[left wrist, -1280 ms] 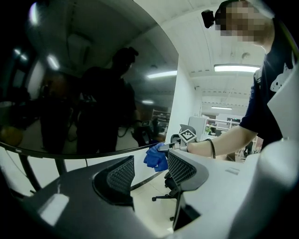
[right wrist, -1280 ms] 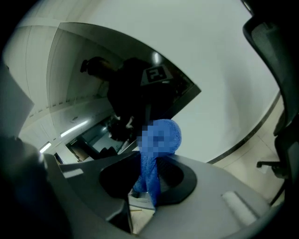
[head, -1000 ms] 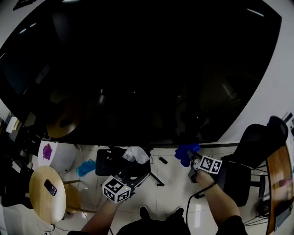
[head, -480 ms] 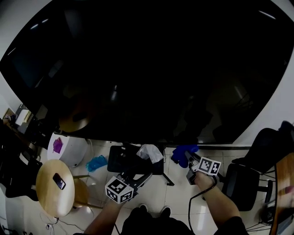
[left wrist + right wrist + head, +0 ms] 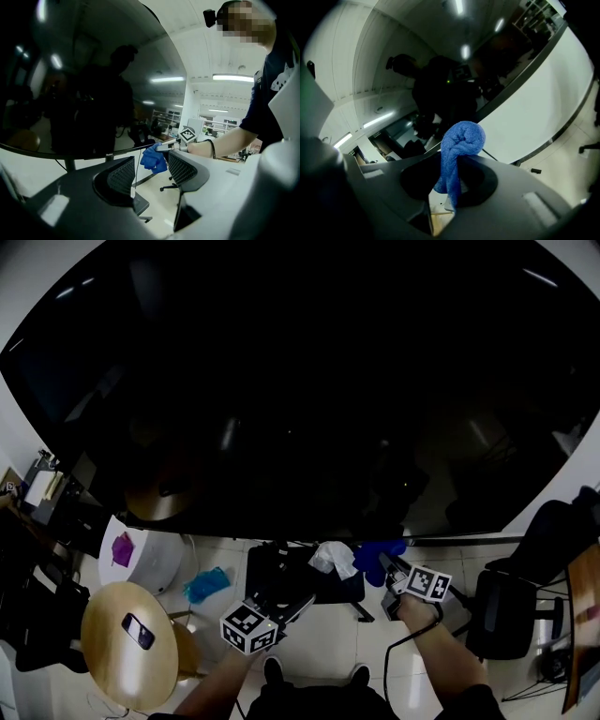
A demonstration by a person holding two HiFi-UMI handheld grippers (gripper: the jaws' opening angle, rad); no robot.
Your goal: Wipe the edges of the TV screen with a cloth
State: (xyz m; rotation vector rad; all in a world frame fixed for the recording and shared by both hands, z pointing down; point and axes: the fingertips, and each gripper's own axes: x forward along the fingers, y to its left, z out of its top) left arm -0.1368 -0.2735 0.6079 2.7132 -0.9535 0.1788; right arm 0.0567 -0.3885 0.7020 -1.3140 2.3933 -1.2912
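Note:
The big dark TV screen [image 5: 300, 381] fills the head view, and its bottom edge runs just above both grippers. My right gripper [image 5: 386, 564] is shut on a bunched blue cloth [image 5: 377, 554], which lies up against that bottom edge right of the middle. In the right gripper view the cloth [image 5: 459, 145] bulges out between the jaws of the right gripper [image 5: 450, 180], under the screen [image 5: 487, 56]. My left gripper [image 5: 298, 604] hangs lower and to the left, open with nothing in it. In the left gripper view the cloth [image 5: 153, 158] shows beyond the open left gripper [image 5: 151, 173].
The black TV stand base [image 5: 291, 577], with a crumpled white bag [image 5: 333, 557] on it, is below the screen's middle. A round wooden table [image 5: 112, 662] bearing a phone [image 5: 138, 631] is at lower left. A white bin [image 5: 150, 563] and a teal bag [image 5: 204, 584] are nearby. A black office chair [image 5: 534, 559] is at right.
Both grippers and the person have moved left along the TV's bottom edge. The cloth is now closer to the stand. Neither gripper's jaws changed.

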